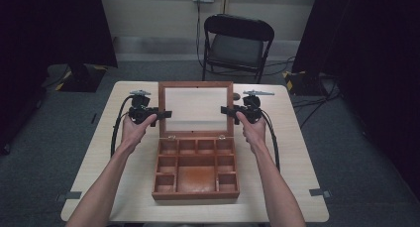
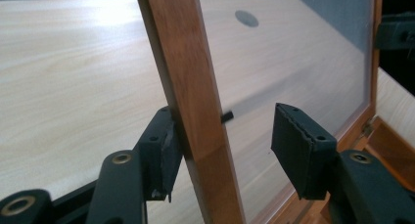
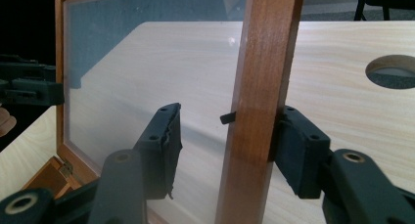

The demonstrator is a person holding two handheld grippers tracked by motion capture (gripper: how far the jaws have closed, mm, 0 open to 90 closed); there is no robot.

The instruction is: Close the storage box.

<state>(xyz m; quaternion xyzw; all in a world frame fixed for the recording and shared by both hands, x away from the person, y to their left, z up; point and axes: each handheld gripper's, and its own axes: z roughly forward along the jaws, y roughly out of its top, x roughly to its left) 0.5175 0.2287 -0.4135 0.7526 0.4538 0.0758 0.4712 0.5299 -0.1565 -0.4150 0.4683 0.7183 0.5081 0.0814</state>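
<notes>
A bare lab or studio room w/ grey carpet floor (image 1: 59,138), black curtains (image 1: 49,28) at both sides, a folding chair (image 1: 236,46), loose cables (image 1: 317,98), hazard-taped stand bases (image 1: 297,81), light wood table (image 1: 292,157).

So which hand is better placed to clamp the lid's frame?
Left, narrowly: the left gripper straddles the lid frame with one pad touching and seemingly less gap; the right gripper sits similarly.

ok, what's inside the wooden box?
The wooden box shows bare compartments: small ones along the back row and both sides, a larger one in the middle, nothing in them. The near wall hides the front cells' floors.
</notes>
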